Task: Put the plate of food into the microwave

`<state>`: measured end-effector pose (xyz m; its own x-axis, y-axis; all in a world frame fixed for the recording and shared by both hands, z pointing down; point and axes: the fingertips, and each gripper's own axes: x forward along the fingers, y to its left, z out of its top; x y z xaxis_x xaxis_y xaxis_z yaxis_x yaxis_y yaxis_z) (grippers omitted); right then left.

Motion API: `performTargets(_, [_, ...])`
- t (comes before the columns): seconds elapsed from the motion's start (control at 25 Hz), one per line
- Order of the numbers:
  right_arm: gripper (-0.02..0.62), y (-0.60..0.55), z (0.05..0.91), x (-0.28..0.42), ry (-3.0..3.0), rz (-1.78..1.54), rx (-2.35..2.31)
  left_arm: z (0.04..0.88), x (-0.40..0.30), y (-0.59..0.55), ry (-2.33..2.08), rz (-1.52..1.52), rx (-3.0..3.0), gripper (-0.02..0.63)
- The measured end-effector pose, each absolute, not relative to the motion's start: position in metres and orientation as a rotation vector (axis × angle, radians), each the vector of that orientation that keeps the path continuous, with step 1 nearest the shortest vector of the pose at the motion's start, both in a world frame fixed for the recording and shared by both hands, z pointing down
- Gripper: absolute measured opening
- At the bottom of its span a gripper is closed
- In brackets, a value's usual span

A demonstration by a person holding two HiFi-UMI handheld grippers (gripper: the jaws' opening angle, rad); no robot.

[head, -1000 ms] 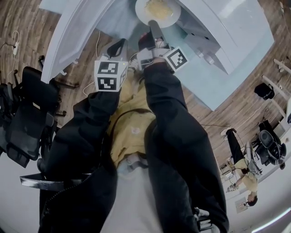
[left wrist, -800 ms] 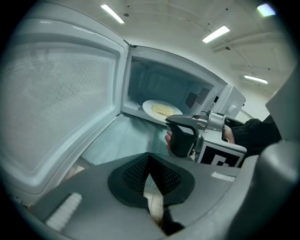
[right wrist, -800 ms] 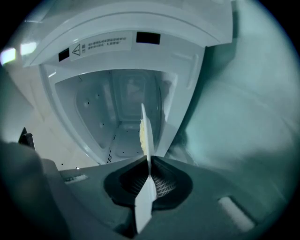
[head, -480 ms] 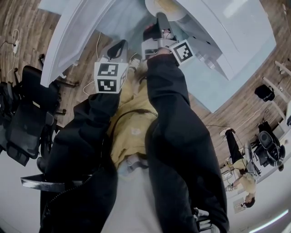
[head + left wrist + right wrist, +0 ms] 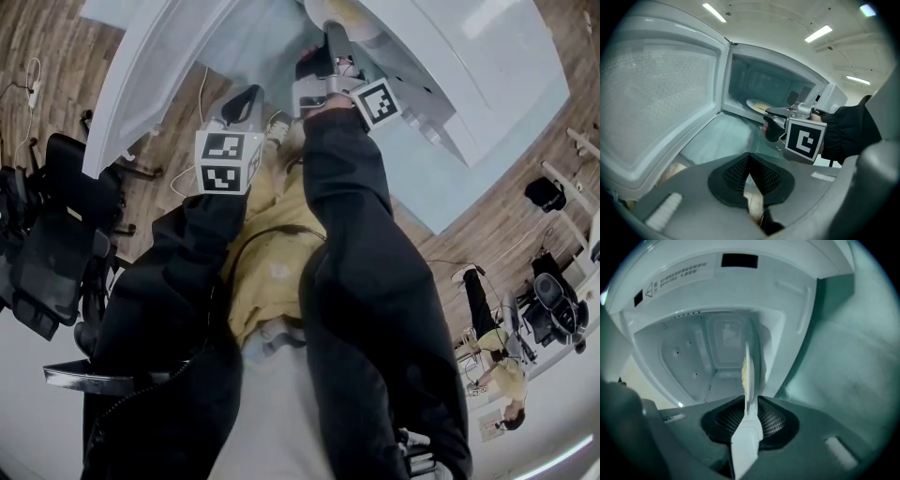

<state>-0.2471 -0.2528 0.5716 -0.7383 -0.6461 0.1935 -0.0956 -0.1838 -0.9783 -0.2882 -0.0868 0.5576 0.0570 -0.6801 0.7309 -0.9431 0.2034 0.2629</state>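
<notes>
plate (image 5: 755, 106) further into microwave (image 5: 773, 79) | right gripper (image 5: 747, 414) jaws just opened (rim between) | left gripper (image 5: 749, 161) closed

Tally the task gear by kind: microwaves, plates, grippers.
Microwave: 1, door open
Plate: 1, with food
Grippers: 2. Left gripper shut, empty; right gripper tongs have just been opening, plate rim between them
Total: 4
</notes>
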Motion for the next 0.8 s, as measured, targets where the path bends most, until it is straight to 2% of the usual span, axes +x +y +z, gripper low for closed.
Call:
performTargets(0.36, [0.08,-0.218,0.559,-0.243,1.869,-1.982,-0.736,0.551,-0.279,-0.088,-1.692,0.424,1.564,-0.003])
performTargets(0.44, [0.067,-0.204,0.555,-0.241,1.915,-1.974,-0.714,0.548,-0.277,-0.088,-1.692,0.421,1.579,-0.003])
performTargets(0.6, [0.001,-0.177,0.55,-0.24,2.027,-1.947,-0.715,0.54,-0.276,-0.086,-1.69,0.411,1.612,-0.003])
performTargets(0.8, [-0.003,-0.165,0.527,-0.22,2.131,-1.861,-0.72,0.514,-0.255,-0.099,-1.691,0.383,1.692,-0.003])
